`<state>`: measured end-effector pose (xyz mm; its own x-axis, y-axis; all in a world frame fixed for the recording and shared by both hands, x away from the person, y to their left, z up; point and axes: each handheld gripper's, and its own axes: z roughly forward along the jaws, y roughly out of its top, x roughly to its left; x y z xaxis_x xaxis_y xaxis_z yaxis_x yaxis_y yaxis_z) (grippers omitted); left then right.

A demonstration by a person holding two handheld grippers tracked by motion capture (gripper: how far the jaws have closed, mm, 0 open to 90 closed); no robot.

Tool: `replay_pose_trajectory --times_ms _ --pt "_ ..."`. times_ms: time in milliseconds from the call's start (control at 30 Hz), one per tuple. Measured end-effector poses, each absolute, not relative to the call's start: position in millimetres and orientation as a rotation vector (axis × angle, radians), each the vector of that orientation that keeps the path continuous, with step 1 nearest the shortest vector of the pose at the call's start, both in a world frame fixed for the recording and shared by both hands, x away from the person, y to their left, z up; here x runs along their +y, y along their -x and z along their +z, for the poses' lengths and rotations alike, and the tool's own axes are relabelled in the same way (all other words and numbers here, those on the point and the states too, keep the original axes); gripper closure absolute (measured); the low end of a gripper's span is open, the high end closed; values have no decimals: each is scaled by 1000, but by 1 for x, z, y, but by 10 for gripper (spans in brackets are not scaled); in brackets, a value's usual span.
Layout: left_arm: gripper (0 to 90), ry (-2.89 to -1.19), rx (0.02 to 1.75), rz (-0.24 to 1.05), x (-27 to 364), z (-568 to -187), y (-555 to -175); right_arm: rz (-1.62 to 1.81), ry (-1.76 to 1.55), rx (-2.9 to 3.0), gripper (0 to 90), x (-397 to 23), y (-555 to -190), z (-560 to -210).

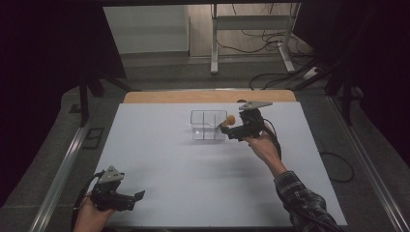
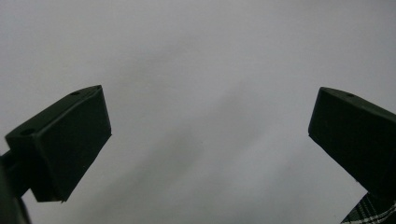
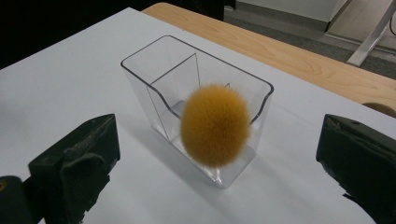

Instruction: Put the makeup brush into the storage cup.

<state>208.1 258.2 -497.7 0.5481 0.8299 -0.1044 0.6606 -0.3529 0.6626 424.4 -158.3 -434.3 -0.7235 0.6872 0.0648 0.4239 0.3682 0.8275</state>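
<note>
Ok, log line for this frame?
left gripper: open, over table | right gripper: open, at box | puff: orange, at box, between fingers, ungripped | box: clear, divided, upright

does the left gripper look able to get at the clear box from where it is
Probably not without a long reach. The left gripper sits open at the near left corner of the table, while the clear box stands far across, beside the right gripper. Nothing lies between them, so the path is free.
</note>
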Motion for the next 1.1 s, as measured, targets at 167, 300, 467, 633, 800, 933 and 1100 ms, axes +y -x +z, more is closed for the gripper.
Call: replay_pose_trajectory --times_ms 167,300,467,633,800,933,1100 --pt "0 -2119 1194 328 258 -498 -208 1274 -985 2356 0 -162 -423 -438" --pt "0 -2122 1192 330 258 -498 -208 1254 -985 2366 0 -164 -422 -441" --pt "0 -2123 1190 330 258 -498 -208 1239 -987 2378 0 -168 -419 -444" --pt "0 -2121 1191 328 258 -498 -208 1229 -987 2391 0 -168 -417 -445" --pt "0 -2121 1193 327 258 -498 -208 1217 -977 2408 0 -169 -413 -446" --pt "0 -2123 1195 333 258 -498 -208 1203 -973 2421 0 -170 -410 -448" --pt "0 -2130 1193 336 257 -498 -208 1182 -960 2438 0 -171 -406 -450"
